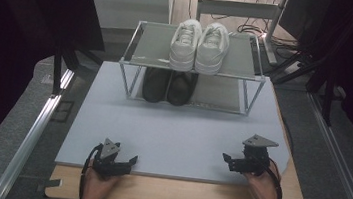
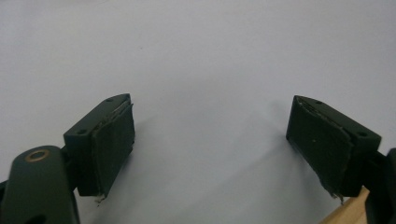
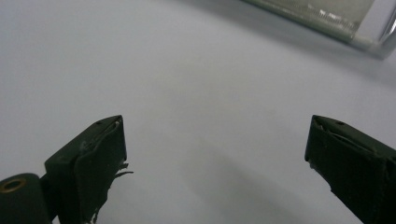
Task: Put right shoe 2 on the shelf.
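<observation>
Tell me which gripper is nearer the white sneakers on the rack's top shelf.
Right, narrowly. The right gripper sits near the mat's right edge, the left gripper at the mat's near edge; both are open and well short of the white sneakers.

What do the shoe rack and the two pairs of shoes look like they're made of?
Rack: thin metal tubing, going by its silvery shine; the shelves look like matte grey sheet. White shoes: probably smooth leather or imitation, with laces. Dark shoes: slight sheen, too shadowed to tell.

Bare grey mat (image 1: pixel 175 134) lies open up to the shoe rack (image 1: pixel 191 70).
</observation>
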